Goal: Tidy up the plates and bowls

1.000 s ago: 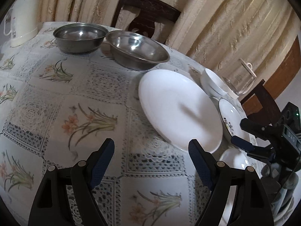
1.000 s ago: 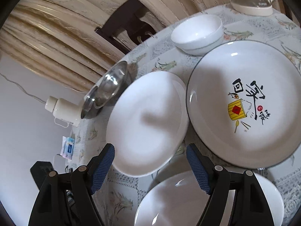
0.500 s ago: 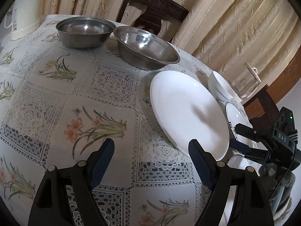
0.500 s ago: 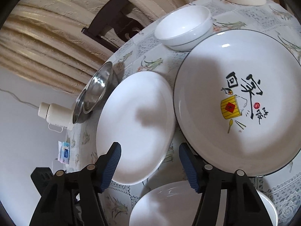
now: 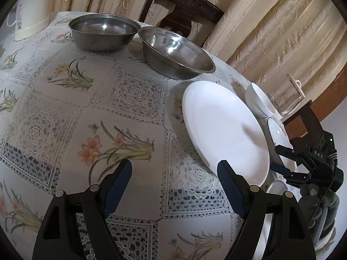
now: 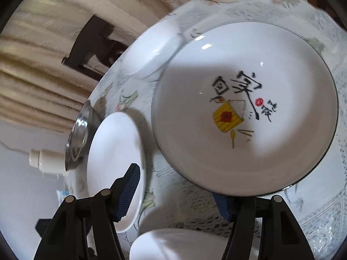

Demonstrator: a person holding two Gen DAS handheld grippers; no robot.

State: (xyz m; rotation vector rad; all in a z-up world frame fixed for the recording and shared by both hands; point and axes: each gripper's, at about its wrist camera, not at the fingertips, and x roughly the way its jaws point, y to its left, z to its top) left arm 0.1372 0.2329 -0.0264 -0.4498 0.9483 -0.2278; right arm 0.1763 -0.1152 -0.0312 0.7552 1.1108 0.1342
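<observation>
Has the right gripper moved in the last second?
Yes. The right gripper has moved forward and rightward toward the printed plate, whose near rim now covers part of one finger; earlier both fingers framed the plain white plate.

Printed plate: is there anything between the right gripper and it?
Nothing visible. The open right gripper is at the near rim of the printed plate, one finger already hidden under that rim. The plain white plate lies to the side.
</observation>
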